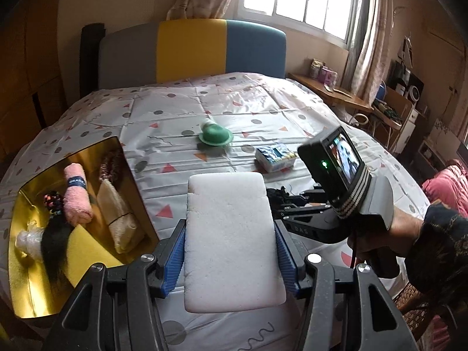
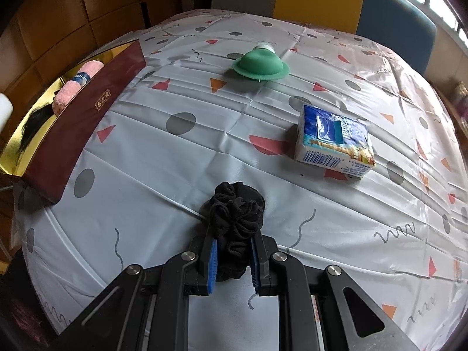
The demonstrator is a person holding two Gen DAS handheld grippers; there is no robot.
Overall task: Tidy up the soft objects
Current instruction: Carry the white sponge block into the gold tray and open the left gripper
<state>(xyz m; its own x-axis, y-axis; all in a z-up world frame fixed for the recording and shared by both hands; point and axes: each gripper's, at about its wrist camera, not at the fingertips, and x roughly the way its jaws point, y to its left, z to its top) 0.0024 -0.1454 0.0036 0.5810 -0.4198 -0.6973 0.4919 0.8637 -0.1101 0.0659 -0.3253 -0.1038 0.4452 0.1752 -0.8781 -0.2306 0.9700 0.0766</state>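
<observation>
My left gripper [image 1: 231, 251] is shut on a white sponge block [image 1: 231, 242], held above the bed between the blue pads. To its left lies the gold-lined box [image 1: 26, 278] with a pink rolled towel [image 1: 76, 199], a beige pouch [image 1: 117, 216], a black hair tuft [image 1: 54, 248] and other soft things inside. My right gripper [image 2: 233, 259] is shut on a black scrunchie [image 2: 237, 213] resting on the sheet. A green hat-shaped piece [image 2: 261, 63] and a tissue pack [image 2: 335, 140] lie farther out on the bed. The right gripper with its camera [image 1: 336, 161] also shows in the left wrist view.
The bed carries a pale sheet [image 2: 175, 158] with dots and triangles. The box's dark red wall [image 2: 84, 117] stands at the bed's left edge. A headboard [image 1: 190, 49] closes the far side; a wooden desk [image 1: 330, 90] and cluttered shelves stand to the right.
</observation>
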